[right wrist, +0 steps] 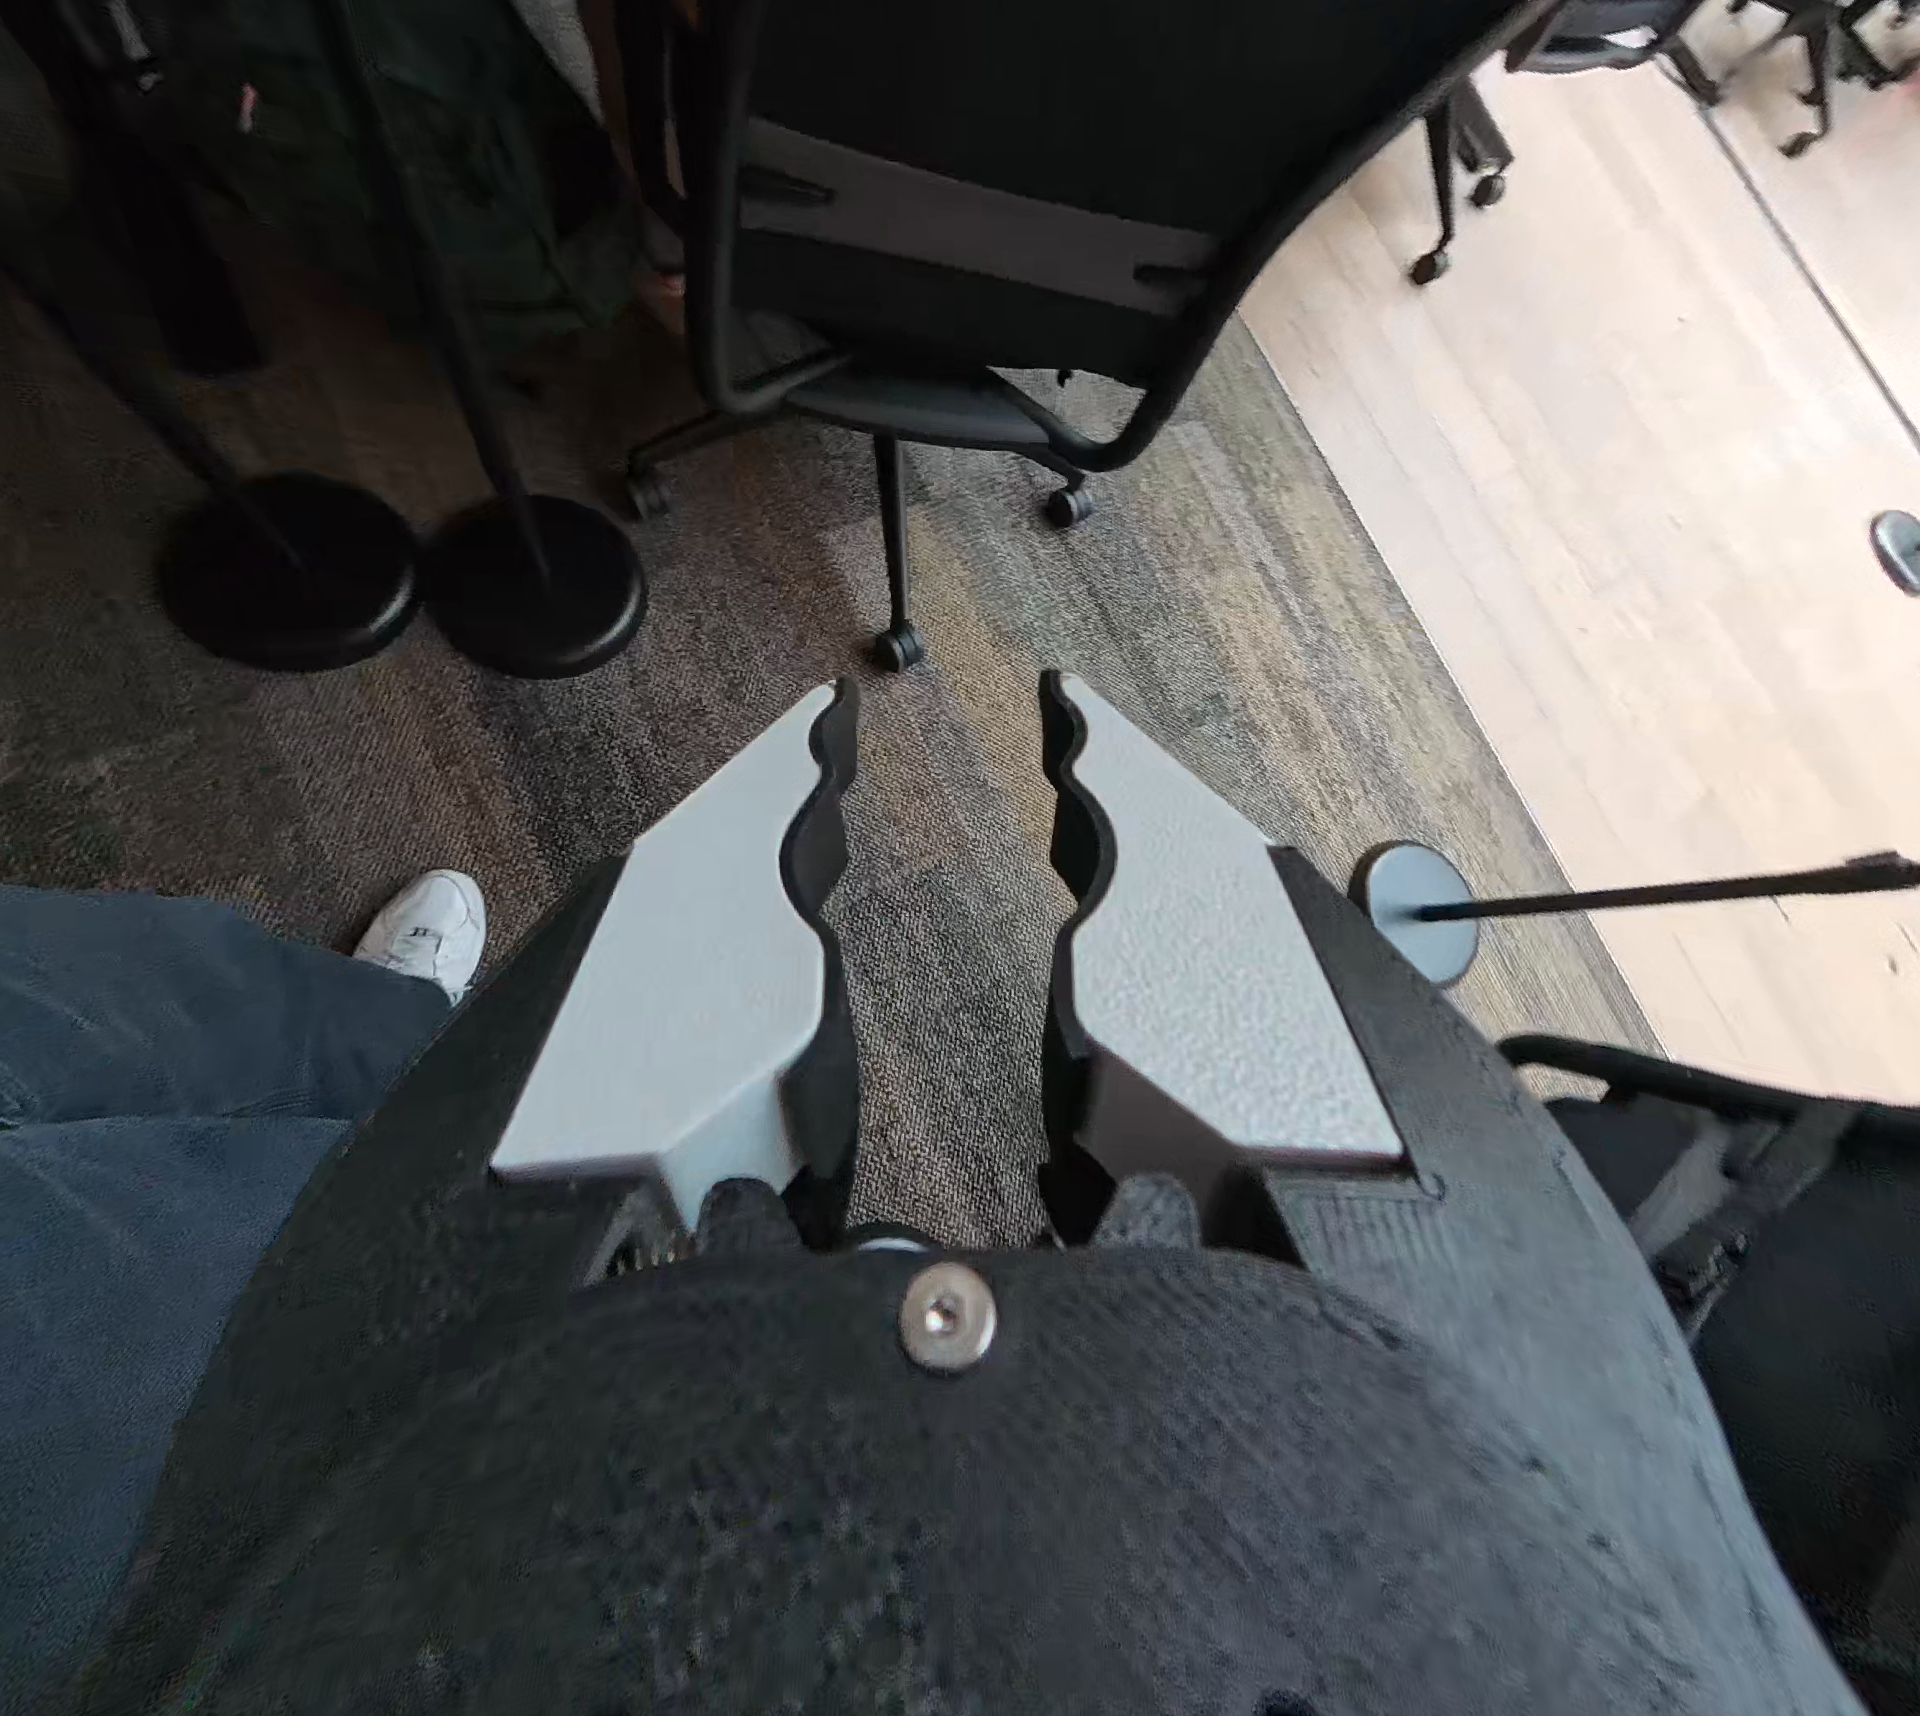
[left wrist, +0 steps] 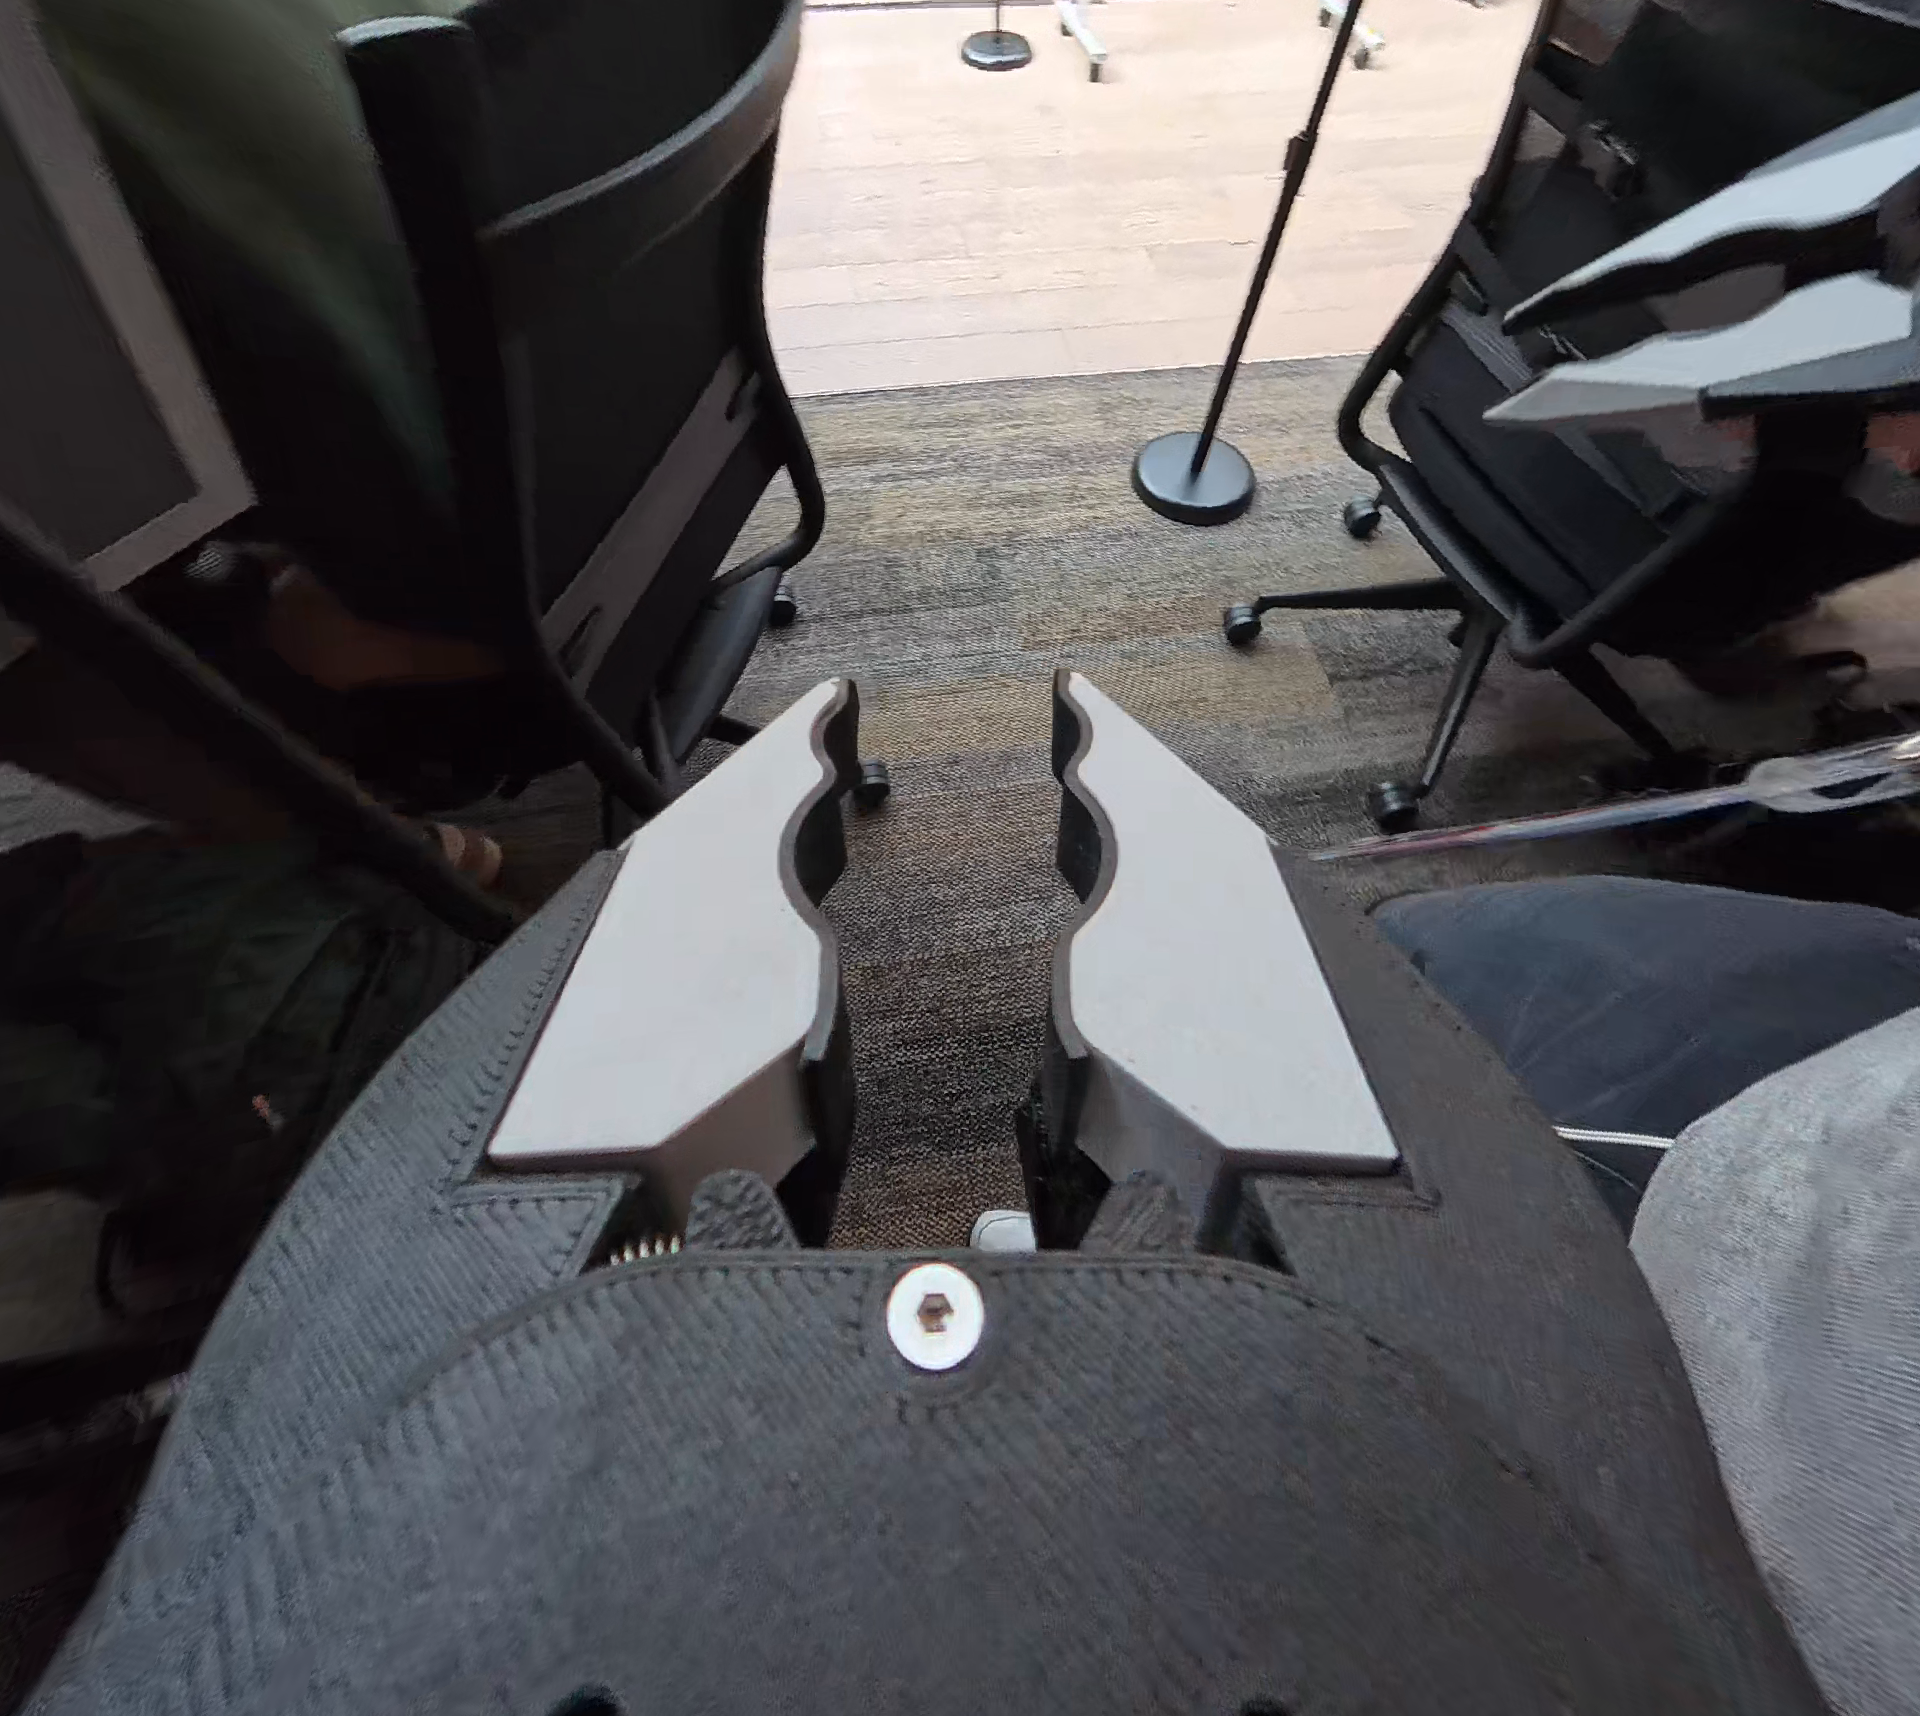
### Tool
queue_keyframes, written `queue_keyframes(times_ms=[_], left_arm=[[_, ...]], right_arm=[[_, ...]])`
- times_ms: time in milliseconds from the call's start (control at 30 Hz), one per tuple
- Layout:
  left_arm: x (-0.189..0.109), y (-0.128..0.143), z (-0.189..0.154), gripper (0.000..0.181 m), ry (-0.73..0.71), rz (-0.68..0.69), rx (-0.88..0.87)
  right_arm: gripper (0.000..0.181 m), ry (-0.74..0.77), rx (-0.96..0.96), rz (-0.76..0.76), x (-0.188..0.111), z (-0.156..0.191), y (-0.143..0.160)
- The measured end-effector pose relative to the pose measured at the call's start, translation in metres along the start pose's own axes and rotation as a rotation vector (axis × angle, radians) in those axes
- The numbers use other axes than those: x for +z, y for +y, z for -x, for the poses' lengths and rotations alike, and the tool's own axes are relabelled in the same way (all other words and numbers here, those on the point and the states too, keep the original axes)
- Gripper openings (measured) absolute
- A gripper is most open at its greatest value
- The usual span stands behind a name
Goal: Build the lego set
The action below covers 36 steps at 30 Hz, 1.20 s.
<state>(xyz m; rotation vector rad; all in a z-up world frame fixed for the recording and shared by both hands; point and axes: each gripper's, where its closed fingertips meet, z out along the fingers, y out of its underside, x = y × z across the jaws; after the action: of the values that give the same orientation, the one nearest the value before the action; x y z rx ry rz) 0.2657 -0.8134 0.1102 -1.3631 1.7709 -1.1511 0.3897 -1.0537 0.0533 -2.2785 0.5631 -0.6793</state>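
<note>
Step in hand: judged as none of the build proper, since no lego set, brick or worktable is seen in either view; where the set lies cannot be told. Left gripper (left wrist: 954,700): black ribbed printed body, two flat grey fingers with wavy black inner edges, held spread with nothing between them, pointed out over the floor. Right gripper (right wrist: 948,698): same make, likewise spread and holding nothing, tilted down toward the floor; it is also seen at the right edge of the left wrist view, where its jaws look nearly together, edge-on. Grey-brown woven carpet (right wrist: 966,960): flecked, coarse weave, meeting a pale wood-plank floor (left wrist: 1039,212). Black mesh-backed office chair on castors (right wrist: 1039,108): curved frame, directly ahead of the right gripper. Round black stand bases with thin poles (right wrist: 530,586): two, just beside each other on the carpet. Dark blue trouser leg (right wrist: 156,1095) and white shoe (right wrist: 426,928): the holder's, low in the right wrist view. Next move, as judged: both grippers would need turning toward wherever the set is kept before any brick can be approached.
</note>
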Motion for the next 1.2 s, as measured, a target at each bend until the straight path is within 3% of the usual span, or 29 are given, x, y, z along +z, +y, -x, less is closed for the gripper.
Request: queue_keyframes(times_ms=[233,433,600,800,1000,1200], left_arm=[[-0.061,0.043,0.047,0.036,-0.496,-0.053,-0.272],[-0.113,0.111,0.007,0.042,-0.893,-0.020,-0.510],[-0.127,0.138,-0.056,0.044,-1.001,0.060,-0.575],[-0.157,0.166,-0.110,0.046,-1.098,0.046,-0.642],[-0.206,0.224,-0.147,0.046,-1.117,0.016,-0.722],[-0.276,0.295,-0.153,0.046,-1.157,0.082,-0.663]], right_arm=[[0.034,-0.337,-0.164,-0.051,0.086,0.023,-0.038],[0.032,-0.554,-0.315,-0.081,0.129,0.048,-0.050],[0.032,-0.673,-0.340,-0.092,0.124,0.078,-0.058],[0.034,-0.765,-0.422,-0.062,0.108,0.140,-0.050],[0.035,-0.752,-0.434,-0.072,0.093,0.210,-0.045],[0.037,-0.704,-0.305,-0.057,0.094,0.273,-0.024]])
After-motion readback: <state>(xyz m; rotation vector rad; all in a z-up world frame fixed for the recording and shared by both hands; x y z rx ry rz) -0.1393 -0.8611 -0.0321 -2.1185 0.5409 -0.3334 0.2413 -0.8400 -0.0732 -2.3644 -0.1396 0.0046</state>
